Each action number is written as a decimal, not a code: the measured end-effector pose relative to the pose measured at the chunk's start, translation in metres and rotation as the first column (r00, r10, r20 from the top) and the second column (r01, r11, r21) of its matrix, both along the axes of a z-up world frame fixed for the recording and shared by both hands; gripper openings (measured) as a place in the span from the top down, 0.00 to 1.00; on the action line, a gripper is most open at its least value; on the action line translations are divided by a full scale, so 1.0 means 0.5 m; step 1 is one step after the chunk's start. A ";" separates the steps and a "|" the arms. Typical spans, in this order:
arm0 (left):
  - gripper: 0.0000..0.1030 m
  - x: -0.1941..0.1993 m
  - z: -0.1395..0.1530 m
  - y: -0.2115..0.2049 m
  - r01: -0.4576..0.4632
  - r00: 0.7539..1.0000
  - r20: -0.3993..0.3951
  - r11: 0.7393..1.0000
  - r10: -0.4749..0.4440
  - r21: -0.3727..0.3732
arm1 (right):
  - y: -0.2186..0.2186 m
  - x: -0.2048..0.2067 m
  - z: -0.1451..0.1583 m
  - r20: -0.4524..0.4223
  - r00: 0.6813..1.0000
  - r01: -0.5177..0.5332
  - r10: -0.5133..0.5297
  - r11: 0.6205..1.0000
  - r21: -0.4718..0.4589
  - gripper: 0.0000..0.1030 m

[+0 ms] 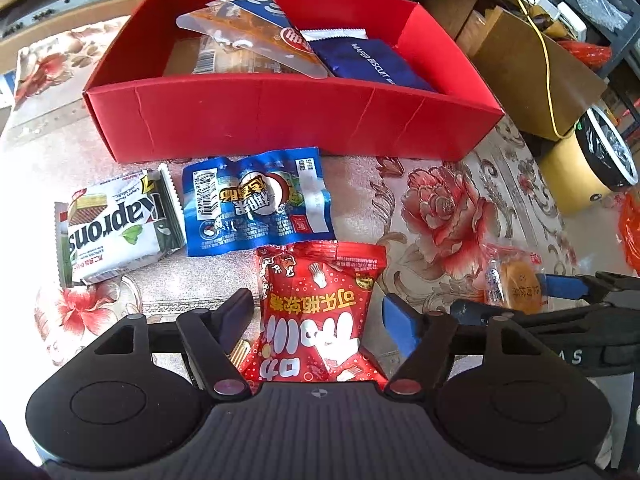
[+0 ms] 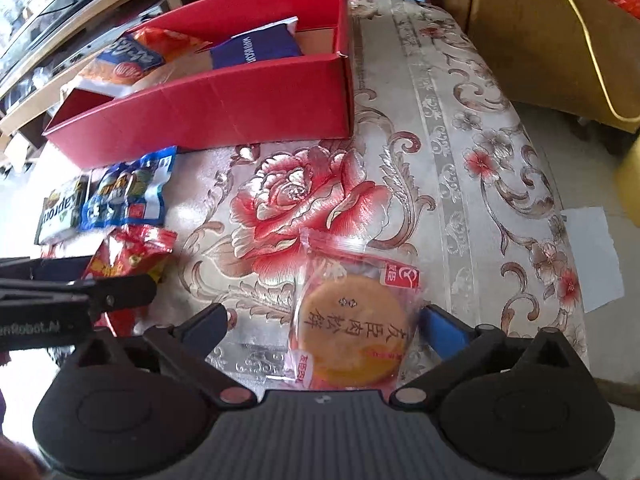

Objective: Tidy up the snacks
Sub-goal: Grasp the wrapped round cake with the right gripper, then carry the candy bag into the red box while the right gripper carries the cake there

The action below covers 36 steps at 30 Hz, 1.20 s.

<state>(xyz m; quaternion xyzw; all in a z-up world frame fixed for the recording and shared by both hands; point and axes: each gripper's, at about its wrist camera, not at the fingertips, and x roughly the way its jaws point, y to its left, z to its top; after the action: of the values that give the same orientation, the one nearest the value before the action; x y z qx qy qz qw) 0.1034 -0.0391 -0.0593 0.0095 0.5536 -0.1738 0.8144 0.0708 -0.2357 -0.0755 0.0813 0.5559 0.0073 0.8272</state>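
A red box (image 1: 280,120) at the back of the table holds several snack packs, among them a blue wafer pack (image 1: 372,62). In front of it lie a white Kaprons pack (image 1: 116,226) and a blue pack (image 1: 256,204). My left gripper (image 1: 320,312) is open, its fingers either side of a red candy bag (image 1: 320,312) lying on the cloth. My right gripper (image 2: 324,324) is open around a clear-wrapped round pastry (image 2: 352,332), which sits close to the right finger. The red box (image 2: 224,108) and the red bag (image 2: 128,256) also show in the right wrist view.
A floral cloth (image 2: 320,200) covers the table. The table's right edge (image 2: 576,280) drops off near the pastry. Cardboard boxes (image 1: 532,64) and a yellow bin (image 1: 580,172) stand to the right. The left gripper's body (image 2: 60,304) shows at the left.
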 end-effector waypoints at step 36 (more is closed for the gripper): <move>0.45 -0.054 0.123 -0.006 -0.050 0.986 0.156 0.994 0.064 -0.094 | 0.025 -0.027 0.141 0.249 0.965 -0.082 0.076 0.997 0.014 0.48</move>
<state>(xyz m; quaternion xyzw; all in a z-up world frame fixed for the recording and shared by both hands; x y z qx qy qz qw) 0.0765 -0.0422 0.0021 -0.0291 0.4786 -0.1739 0.8601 0.0573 -0.2231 -0.0050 0.0674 0.4506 0.0570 0.8884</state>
